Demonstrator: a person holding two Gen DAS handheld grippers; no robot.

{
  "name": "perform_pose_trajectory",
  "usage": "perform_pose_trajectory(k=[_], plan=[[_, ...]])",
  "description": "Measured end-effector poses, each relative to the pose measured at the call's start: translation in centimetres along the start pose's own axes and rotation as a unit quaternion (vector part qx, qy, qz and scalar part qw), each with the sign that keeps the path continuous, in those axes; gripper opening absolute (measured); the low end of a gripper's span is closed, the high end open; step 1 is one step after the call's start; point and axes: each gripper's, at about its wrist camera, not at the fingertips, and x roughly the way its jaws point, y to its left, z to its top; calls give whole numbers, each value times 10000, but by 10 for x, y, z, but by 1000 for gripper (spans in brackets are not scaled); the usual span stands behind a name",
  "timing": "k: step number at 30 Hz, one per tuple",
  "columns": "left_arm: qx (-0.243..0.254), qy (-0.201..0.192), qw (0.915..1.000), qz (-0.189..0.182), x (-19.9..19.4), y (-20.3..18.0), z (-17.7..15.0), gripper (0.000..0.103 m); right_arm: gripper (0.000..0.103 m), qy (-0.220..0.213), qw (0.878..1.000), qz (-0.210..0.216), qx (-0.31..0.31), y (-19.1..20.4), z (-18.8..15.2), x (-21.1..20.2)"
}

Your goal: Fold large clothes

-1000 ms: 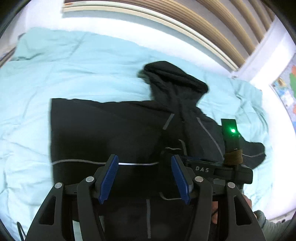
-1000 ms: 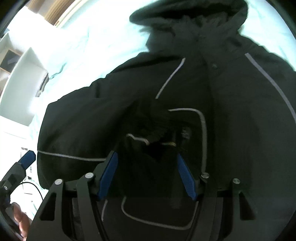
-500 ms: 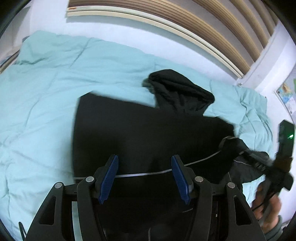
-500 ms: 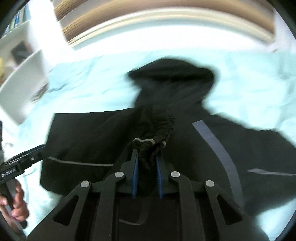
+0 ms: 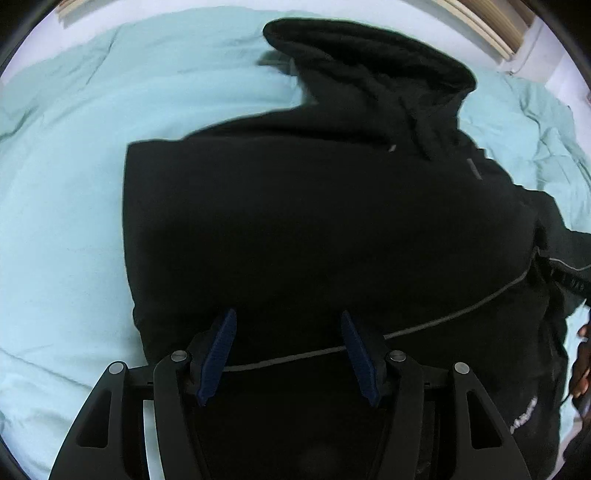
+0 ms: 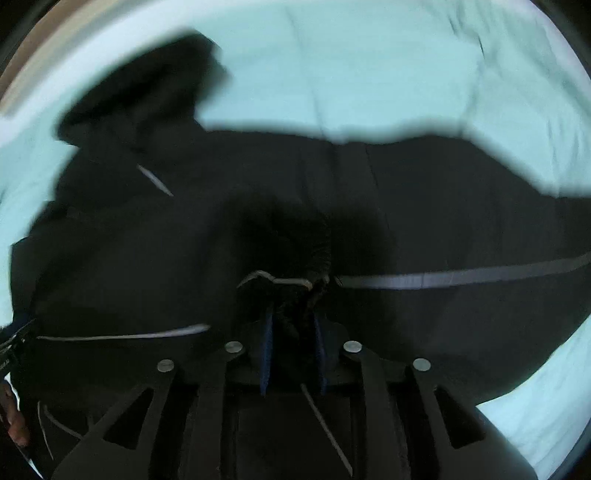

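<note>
A large black hooded jacket [image 5: 314, 229] with thin grey stripes lies spread on a pale turquoise duvet [image 5: 66, 177]; its hood [image 5: 369, 62] points away from me. My left gripper [image 5: 288, 354] is open and empty, low over the jacket's near part. In the right wrist view the same jacket [image 6: 443, 221] fills the frame, blurred. My right gripper [image 6: 293, 325] is shut on a bunched black sleeve cuff [image 6: 295, 258] and holds it over the jacket's body.
The duvet [image 6: 406, 74] covers the bed on all sides of the jacket. A slatted headboard [image 5: 491, 22] and a white wall stand beyond the hood. A hand [image 5: 581, 362] shows at the right edge of the left wrist view.
My right gripper closed on the sleeve cuff and carried it to the right across the jacket. My left gripper stayed open and moved closer over the jacket.
</note>
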Motion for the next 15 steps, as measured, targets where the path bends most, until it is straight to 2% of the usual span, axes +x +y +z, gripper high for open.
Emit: perform_pose_trajectory(k=[2,4,7,10,12,13,15], plan=[[92,-1,9999,116,-1,-5,3,61,23,30,9998,143,152,-8,-2,10],[145,-5,9998,143,-4,-6,4,61,27,27,9999,122,56,-8,-1,8],[27,-109,9999,-45,-21,-3,7,61,41,24,9999,-24,-140,-4,3,-7],[-29,-398,9988,-286,-50,-1,8,61,52,-308,9995,-47,-106,-1,9,-45],[59,-600,9973,-420,-68,-9,8,61,66,-726,9969,164,-271,16,11,-77],[96,-595,9972,-451,-68,-10,9,61,67,-831,9954,293,-367,28,11,-86],[223,-513,9971,-520,-64,-24,7,61,67,-781,9931,589,-649,62,8,-86]])
